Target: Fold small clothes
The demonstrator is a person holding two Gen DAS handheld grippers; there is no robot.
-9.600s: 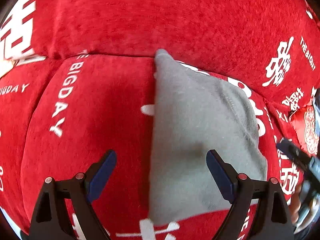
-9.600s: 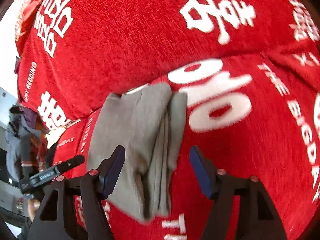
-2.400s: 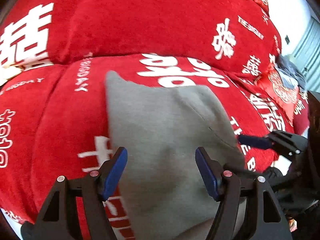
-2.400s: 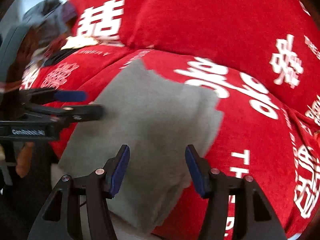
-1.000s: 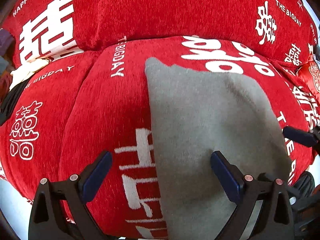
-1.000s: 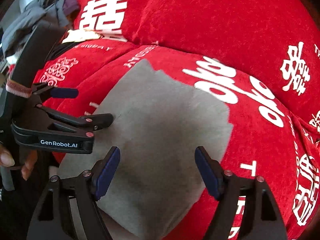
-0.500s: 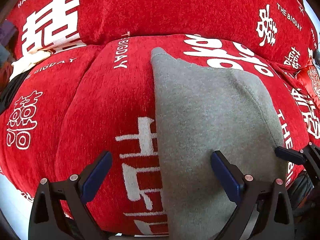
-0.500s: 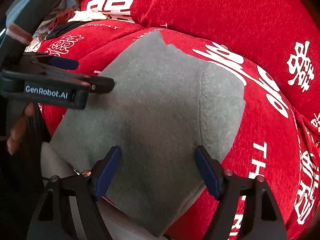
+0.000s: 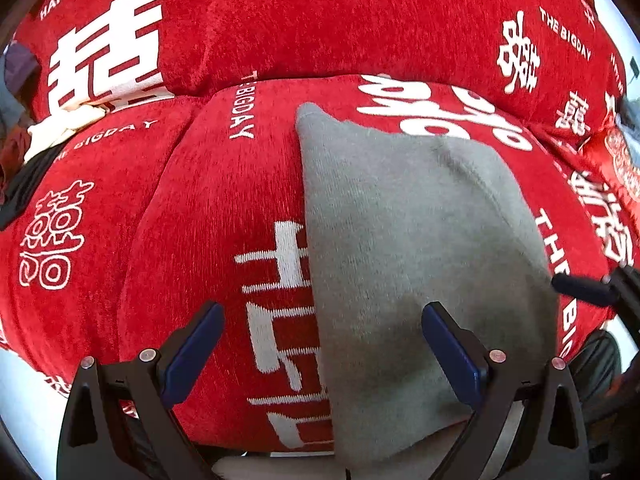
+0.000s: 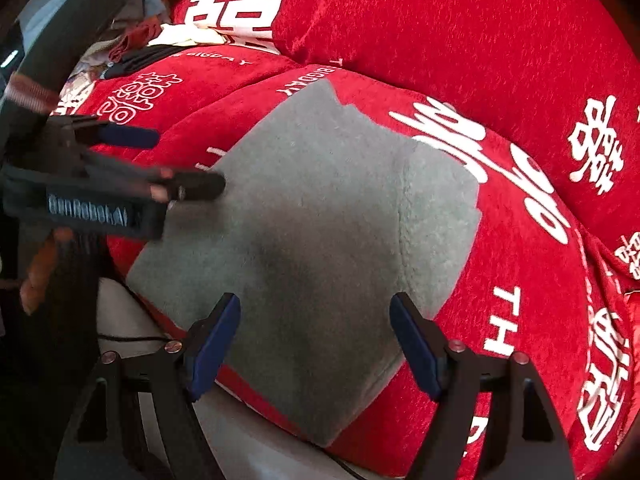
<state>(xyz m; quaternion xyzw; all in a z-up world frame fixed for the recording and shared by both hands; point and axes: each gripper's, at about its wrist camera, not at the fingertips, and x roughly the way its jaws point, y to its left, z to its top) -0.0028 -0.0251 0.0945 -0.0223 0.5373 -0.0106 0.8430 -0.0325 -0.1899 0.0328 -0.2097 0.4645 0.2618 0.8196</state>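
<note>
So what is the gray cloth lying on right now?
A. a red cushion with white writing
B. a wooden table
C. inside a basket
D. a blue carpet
A: the gray cloth lies flat on the red cushion, whose white letters and symbols show all around it, while the left gripper and the right gripper hover open over its near edge.

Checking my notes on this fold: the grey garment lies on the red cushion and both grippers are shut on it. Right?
Not quite. The grey garment does lie on the red cushion, but both wrist views show the left gripper and right gripper open, holding nothing.
</note>
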